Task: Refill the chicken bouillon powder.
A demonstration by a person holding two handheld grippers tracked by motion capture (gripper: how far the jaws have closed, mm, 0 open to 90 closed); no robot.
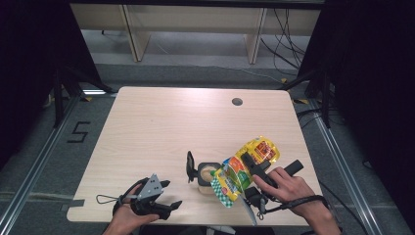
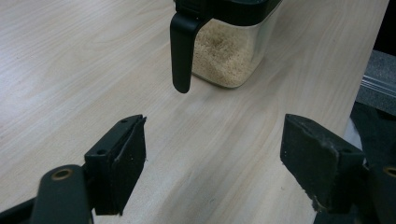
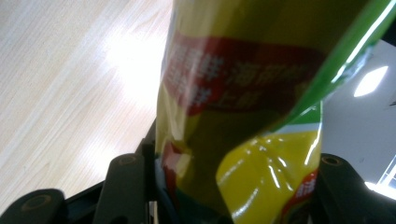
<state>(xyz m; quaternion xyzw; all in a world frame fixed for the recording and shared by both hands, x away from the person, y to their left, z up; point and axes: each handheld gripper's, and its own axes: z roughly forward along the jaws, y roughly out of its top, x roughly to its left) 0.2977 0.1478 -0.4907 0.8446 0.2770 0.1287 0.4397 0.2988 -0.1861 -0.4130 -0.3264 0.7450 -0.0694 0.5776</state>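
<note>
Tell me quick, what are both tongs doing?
Left tongs: open, empty, near the clear container.
Right tongs: shut on the yellow bag.

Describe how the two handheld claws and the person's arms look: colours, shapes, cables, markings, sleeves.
Both claws are black with two blocky, flat-faced jaws. The left claw carries a grey three-cornered plate on top, and a thin black cable loops from it to the left. The right claw has a black bar-like handle and a black cable running round the wrist. Both forearms are bare, no sleeves visible.
</note>
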